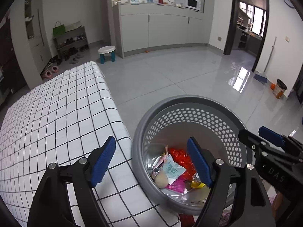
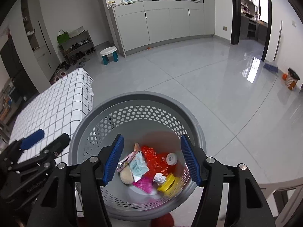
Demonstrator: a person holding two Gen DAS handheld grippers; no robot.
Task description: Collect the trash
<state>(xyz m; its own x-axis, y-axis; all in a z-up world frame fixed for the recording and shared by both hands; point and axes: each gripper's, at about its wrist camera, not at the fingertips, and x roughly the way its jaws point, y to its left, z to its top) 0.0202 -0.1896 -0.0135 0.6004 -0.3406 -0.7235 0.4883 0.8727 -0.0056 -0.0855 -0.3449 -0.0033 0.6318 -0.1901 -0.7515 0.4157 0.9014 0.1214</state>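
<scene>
Above the grey perforated bin [image 2: 136, 102], which stands on the floor just beside the checked tablecloth [image 1: 56, 113], both tools hang with jaws apart. The left gripper [image 1: 151, 162] and the right gripper [image 2: 151, 160] are released; nothing sits between their pads. The trash lies at the bottom of the bin: a red plastic bag [image 2: 157, 158], a pale blue-white packet [image 2: 139, 167], a crumpled paper ball [image 2: 159, 178], a yellow lid [image 2: 167, 184], a pink wrapper [image 2: 144, 186]. In my judgement these are light, soft and crushable, films likely slippery; best taken by a raised fold or edge. The lid looks stiff; grip across its rim.
</scene>
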